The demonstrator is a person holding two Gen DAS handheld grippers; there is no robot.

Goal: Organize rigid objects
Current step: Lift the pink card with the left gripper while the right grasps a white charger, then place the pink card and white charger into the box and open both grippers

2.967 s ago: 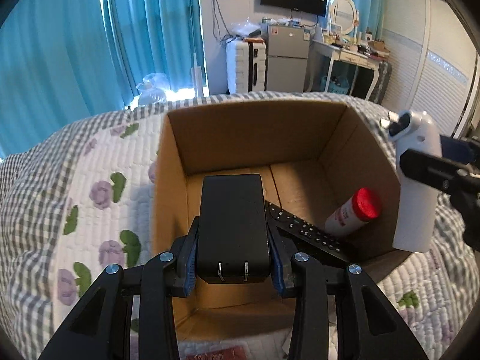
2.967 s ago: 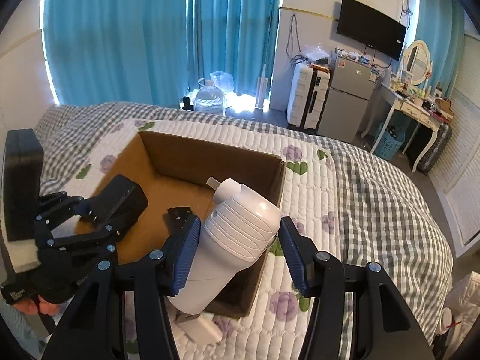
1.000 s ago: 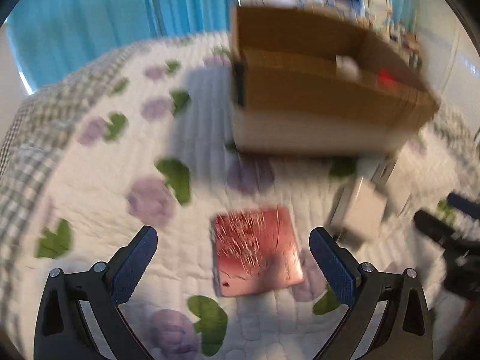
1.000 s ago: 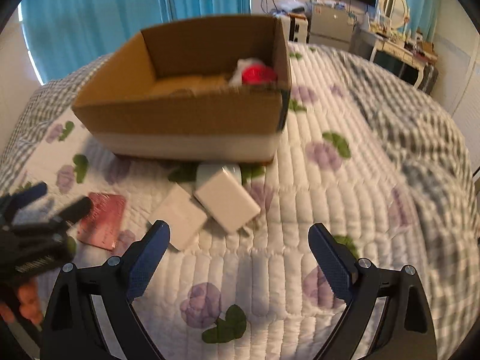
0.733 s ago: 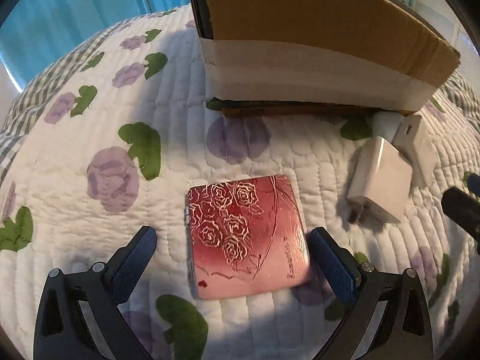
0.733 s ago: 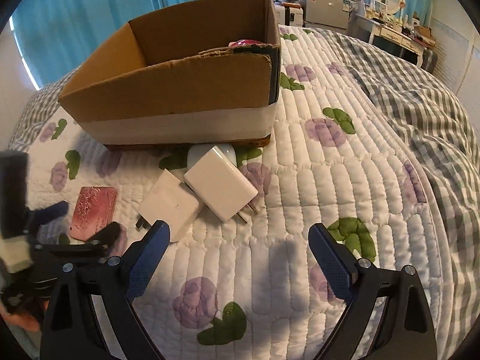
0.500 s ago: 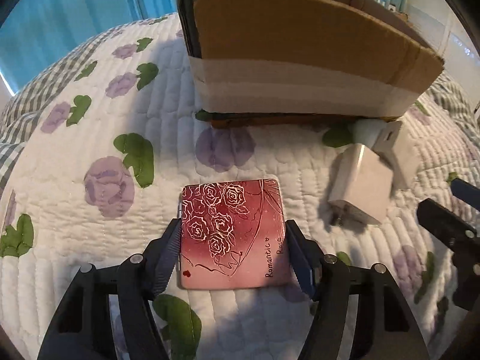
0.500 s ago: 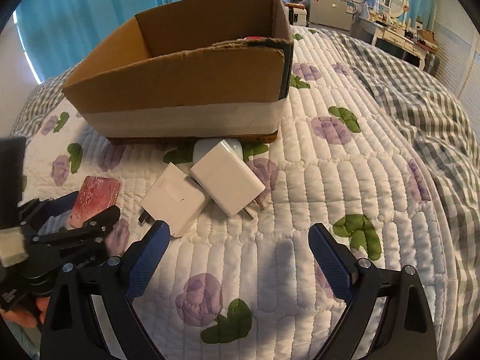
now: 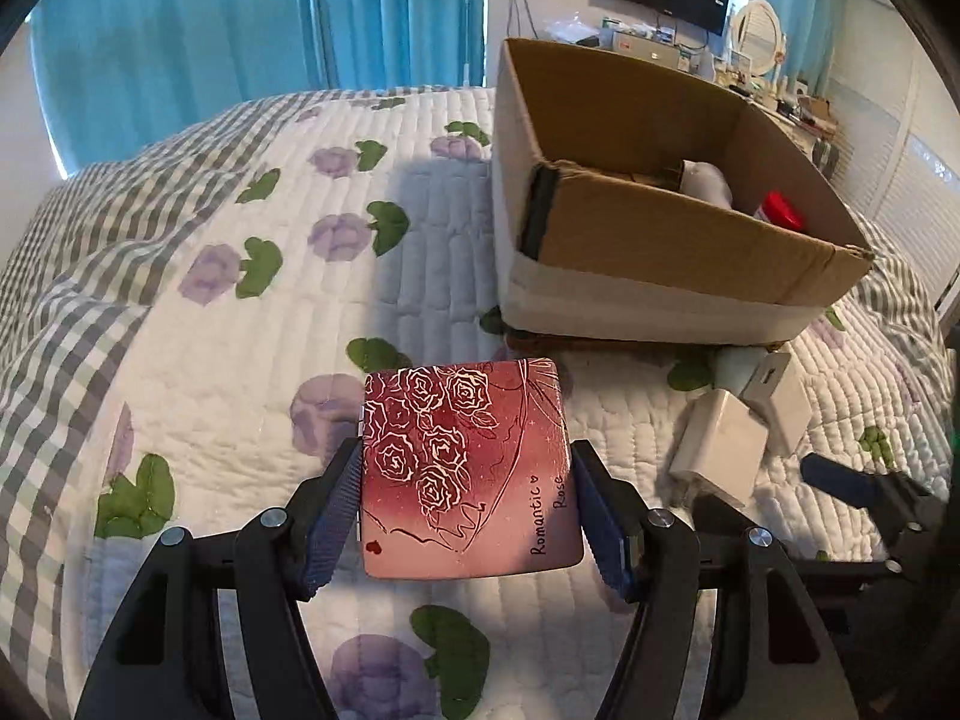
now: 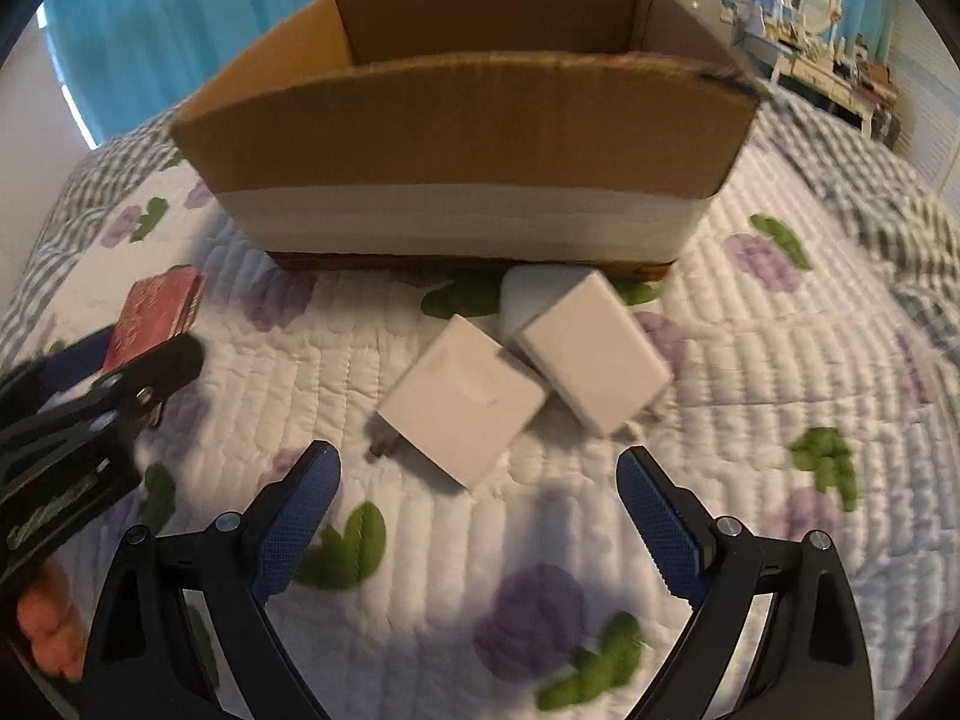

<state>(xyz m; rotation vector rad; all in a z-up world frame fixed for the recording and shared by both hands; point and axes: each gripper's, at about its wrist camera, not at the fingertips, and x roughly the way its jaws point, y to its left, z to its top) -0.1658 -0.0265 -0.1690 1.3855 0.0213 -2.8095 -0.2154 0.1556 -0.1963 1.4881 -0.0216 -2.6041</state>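
My left gripper (image 9: 468,516) is shut on a red tin with white roses (image 9: 465,468) and holds it above the quilt; the tin also shows in the right wrist view (image 10: 156,315). The cardboard box (image 9: 660,258) stands ahead to the right, holding a white bottle (image 9: 708,180) and a red-capped bottle (image 9: 780,213). My right gripper (image 10: 477,519) is open and empty, low over the quilt, just short of two white chargers (image 10: 462,399) (image 10: 594,351) in front of the box (image 10: 468,138). A pale rounded object (image 10: 534,291) lies behind them.
The flowered white quilt (image 9: 240,360) covers the bed, with a grey checked blanket (image 10: 870,192) on the right. Blue curtains (image 9: 240,30), a TV and a dressing table stand beyond the bed.
Both grippers dropped their earlier objects into the box and came down to the quilt. My left gripper closed on the red tin and lifted it. My right gripper moved closer to the chargers.
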